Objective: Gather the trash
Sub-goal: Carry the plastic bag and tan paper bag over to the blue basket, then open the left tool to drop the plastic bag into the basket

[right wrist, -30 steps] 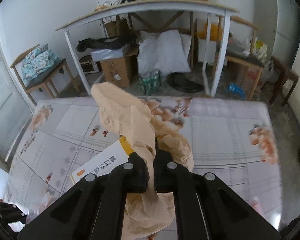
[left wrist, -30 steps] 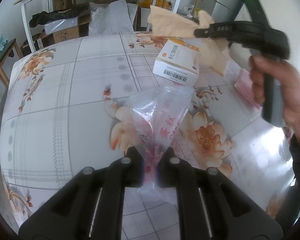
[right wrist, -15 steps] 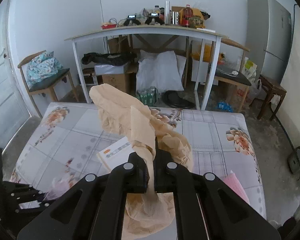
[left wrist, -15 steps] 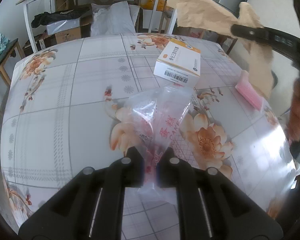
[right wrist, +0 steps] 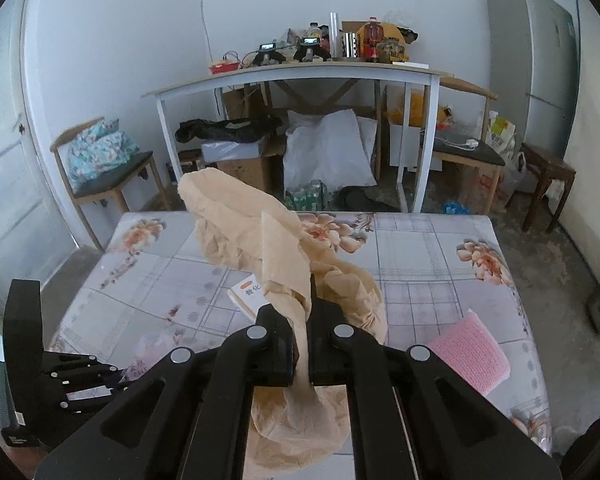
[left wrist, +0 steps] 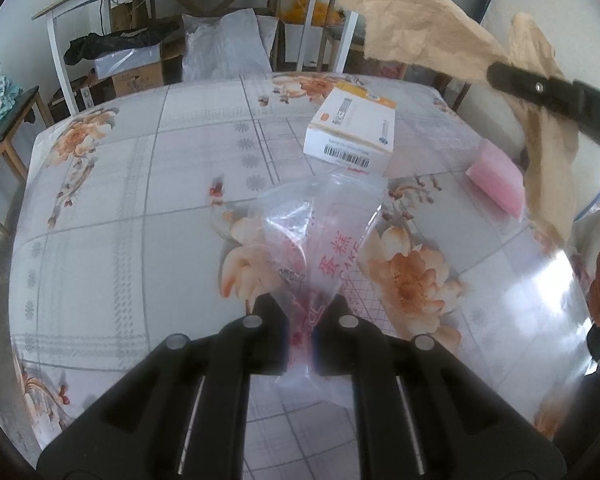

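My left gripper point(left wrist: 300, 322) is shut on a clear plastic bag point(left wrist: 324, 224) with red print, held just above the floral tablecloth point(left wrist: 140, 184). My right gripper point(right wrist: 303, 322) is shut on a crumpled tan paper point(right wrist: 252, 232) and holds it high above the table; the paper also shows at the upper right of the left wrist view point(left wrist: 416, 32). A white and orange box point(left wrist: 352, 130) lies on the table beyond the bag, partly hidden behind the paper in the right wrist view point(right wrist: 248, 292). A pink foam piece point(left wrist: 496, 180) lies near the right edge.
The left gripper's body point(right wrist: 40, 376) shows at the lower left of the right wrist view. Beyond the table stand a white-framed desk point(right wrist: 300, 76) with clutter, a chair point(right wrist: 108, 168), bags and boxes, and a fridge point(right wrist: 540, 60).
My right gripper has risen and drawn back to the right with the tan paper, away from the box. The left gripper and the plastic bag have hardly moved.
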Action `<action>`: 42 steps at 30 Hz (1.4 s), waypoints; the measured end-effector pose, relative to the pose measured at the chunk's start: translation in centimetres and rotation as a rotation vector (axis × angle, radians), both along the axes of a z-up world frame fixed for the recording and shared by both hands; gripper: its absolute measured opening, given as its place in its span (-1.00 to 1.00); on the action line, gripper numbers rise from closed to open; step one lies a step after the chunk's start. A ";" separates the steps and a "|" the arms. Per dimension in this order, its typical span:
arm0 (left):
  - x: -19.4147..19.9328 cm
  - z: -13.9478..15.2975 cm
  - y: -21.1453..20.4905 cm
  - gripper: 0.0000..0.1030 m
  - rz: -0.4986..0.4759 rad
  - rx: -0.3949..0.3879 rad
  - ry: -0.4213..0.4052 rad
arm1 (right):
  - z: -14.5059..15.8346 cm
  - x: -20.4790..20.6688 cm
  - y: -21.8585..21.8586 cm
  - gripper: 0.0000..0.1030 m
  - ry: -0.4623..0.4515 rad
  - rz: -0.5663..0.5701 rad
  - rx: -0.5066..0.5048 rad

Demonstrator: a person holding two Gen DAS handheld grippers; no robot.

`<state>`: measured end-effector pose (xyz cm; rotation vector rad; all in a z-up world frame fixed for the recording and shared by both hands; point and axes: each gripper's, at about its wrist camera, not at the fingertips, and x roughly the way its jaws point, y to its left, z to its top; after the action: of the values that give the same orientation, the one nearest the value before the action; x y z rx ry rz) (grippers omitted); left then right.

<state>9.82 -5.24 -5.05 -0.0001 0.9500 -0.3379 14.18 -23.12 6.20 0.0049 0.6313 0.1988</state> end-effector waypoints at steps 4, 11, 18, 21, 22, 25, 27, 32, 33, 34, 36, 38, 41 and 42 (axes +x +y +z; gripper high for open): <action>-0.4 1.1 0.3 -0.88 -0.001 -0.030 -0.028 | 0.1 -1.0 -0.2 -0.92 -0.010 0.010 0.002; -1.4 3.3 1.5 -0.88 0.018 -0.045 -0.081 | 0.6 -1.7 0.0 -0.92 -0.022 0.051 0.015; -6.9 7.2 7.7 -0.88 0.163 -0.057 -0.128 | 1.5 -3.1 1.0 -0.92 -0.043 0.105 0.036; -12.0 9.3 12.2 -0.88 0.276 0.004 -0.146 | 1.9 -3.9 1.7 -0.92 -0.054 0.136 0.037; -14.4 10.1 14.1 -0.88 0.330 0.030 -0.150 | 2.0 -4.1 1.9 -0.92 -0.055 0.149 0.040; -21.1 10.6 19.2 -0.88 0.489 0.099 -0.132 | 2.1 -5.0 2.9 -0.92 -0.057 0.183 0.043; -26.1 8.9 22.7 -0.88 0.597 0.133 -0.068 | 2.2 -5.7 3.7 -0.92 -0.060 0.214 0.038; -37.8 -1.6 29.9 -0.88 0.840 0.125 0.193 | 2.7 -7.8 6.7 -0.92 -0.070 0.294 0.025; -39.7 -4.3 30.9 -0.88 0.873 0.120 0.246 | 2.8 -8.2 7.5 -0.92 -0.072 0.314 0.024; -41.0 -6.3 31.7 -0.88 0.897 0.107 0.281 | 2.9 -9.0 8.6 -0.92 -0.072 0.343 0.023; -44.1 -12.1 33.3 -0.88 0.970 0.105 0.385 | 3.2 -10.8 10.8 -0.92 -0.075 0.402 0.023; -45.8 -15.6 34.3 -0.87 1.009 0.057 0.439 | 3.3 -12.5 12.8 -0.92 -0.066 0.461 0.029; -47.8 -20.1 35.3 -0.83 1.048 -0.001 0.499 | 3.2 -16.0 16.2 -0.92 -0.051 0.551 0.028; -48.1 -20.9 35.7 -0.79 1.054 -0.020 0.505 | 3.1 -17.3 17.4 -0.91 -0.044 0.581 0.031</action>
<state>-38.33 30.43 -25.92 -0.6081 1.3057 0.6601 -3.14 -5.75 9.34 -0.1545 0.5736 0.7685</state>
